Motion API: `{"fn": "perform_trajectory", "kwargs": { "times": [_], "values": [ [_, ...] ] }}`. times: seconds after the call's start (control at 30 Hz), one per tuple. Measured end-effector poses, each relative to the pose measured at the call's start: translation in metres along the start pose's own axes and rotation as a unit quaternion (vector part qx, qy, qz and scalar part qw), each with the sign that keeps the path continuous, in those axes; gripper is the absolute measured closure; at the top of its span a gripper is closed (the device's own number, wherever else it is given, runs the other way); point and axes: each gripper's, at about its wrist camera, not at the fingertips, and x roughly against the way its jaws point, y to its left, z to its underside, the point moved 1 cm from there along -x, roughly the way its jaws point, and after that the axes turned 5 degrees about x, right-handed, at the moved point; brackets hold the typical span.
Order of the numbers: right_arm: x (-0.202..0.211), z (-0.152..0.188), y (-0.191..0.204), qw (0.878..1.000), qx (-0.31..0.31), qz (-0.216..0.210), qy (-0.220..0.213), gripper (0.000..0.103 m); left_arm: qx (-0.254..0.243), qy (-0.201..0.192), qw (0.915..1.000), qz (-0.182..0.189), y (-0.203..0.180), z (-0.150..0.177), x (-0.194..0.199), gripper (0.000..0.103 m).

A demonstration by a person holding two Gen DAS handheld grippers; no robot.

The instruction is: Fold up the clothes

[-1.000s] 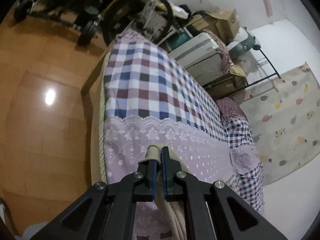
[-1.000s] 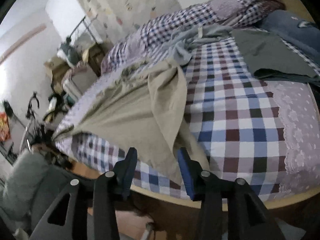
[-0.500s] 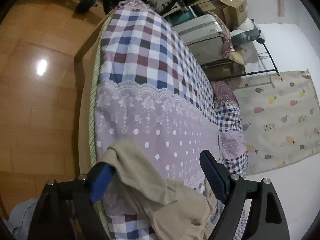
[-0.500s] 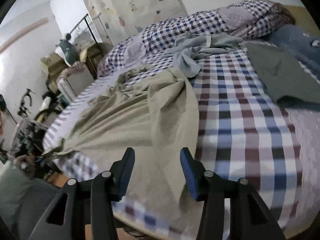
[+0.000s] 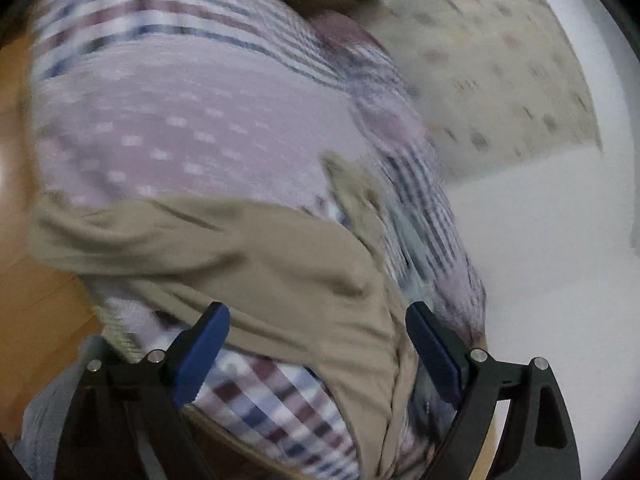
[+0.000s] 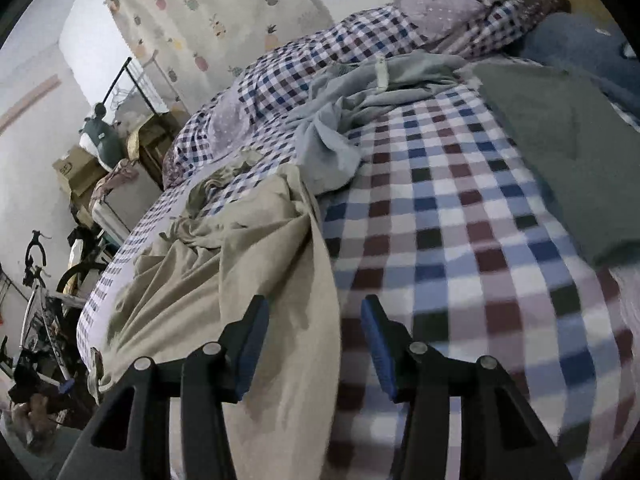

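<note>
Two grippers hang over a bed (image 6: 472, 240) covered in a blue, maroon and white checked sheet. A beige garment (image 6: 240, 280) lies crumpled across the near left part of that bed, spreading from the middle down to the edge closest to you.

Your left gripper (image 5: 316, 344) has just been opening, and its blue-padded jaws now stand spread wide. The beige garment (image 5: 248, 248) lies below and between them in the left wrist view, but neither pad presses on it. That view is blurred, with a lilac dotted band of the bedcover (image 5: 180, 128) beyond the cloth.

Your right gripper (image 6: 312, 340) holds its jaws about half apart, gripping nothing. The right-hand edge of the beige garment runs down between them, resting on the sheet.

Further up the bed a pale grey garment (image 6: 344, 120) lies bunched near the middle, and a dark grey-green one (image 6: 560, 152) lies flat at the right. A curtain with a pineapple print (image 6: 224, 8) hangs on the wall behind.
</note>
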Motion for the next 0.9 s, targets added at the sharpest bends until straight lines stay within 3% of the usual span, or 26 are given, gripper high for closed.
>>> {"fn": "perform_trajectory", "kwargs": {
  "times": [0.23,0.47,0.57,0.73,0.77,0.87,0.9],
  "values": [
    [-0.042,-0.025,0.006,0.998,0.056,-0.006,0.024,0.051,-0.114,0.011,0.9932,0.021,-0.058,0.005,-0.044,0.010],
    [-0.080,-0.047,-0.001,0.997,0.065,-0.021,0.038,0.053,-0.219,0.021,0.9754,-0.011,-0.107,-0.009,-0.123,0.010],
    [-0.094,-0.050,0.001,0.996,0.063,-0.031,0.049,0.061,-0.247,0.027,0.9684,-0.019,-0.119,-0.016,-0.159,0.011],
    [-0.103,-0.056,0.010,0.996,0.068,-0.035,0.046,0.088,-0.295,0.045,0.9527,-0.059,-0.127,-0.020,-0.219,0.011],
    [-0.102,-0.057,0.010,0.996,0.068,-0.029,0.039,0.089,-0.296,0.051,0.9511,-0.070,-0.125,-0.020,-0.231,0.013],
    [-0.095,-0.061,0.010,0.998,0.064,-0.015,0.018,0.096,-0.302,0.065,0.9466,-0.092,-0.120,-0.018,-0.254,0.044],
    [-0.092,-0.062,0.010,0.998,0.063,-0.010,0.011,0.097,-0.308,0.066,0.9430,-0.106,-0.119,-0.016,-0.258,0.062]
  ]
}}
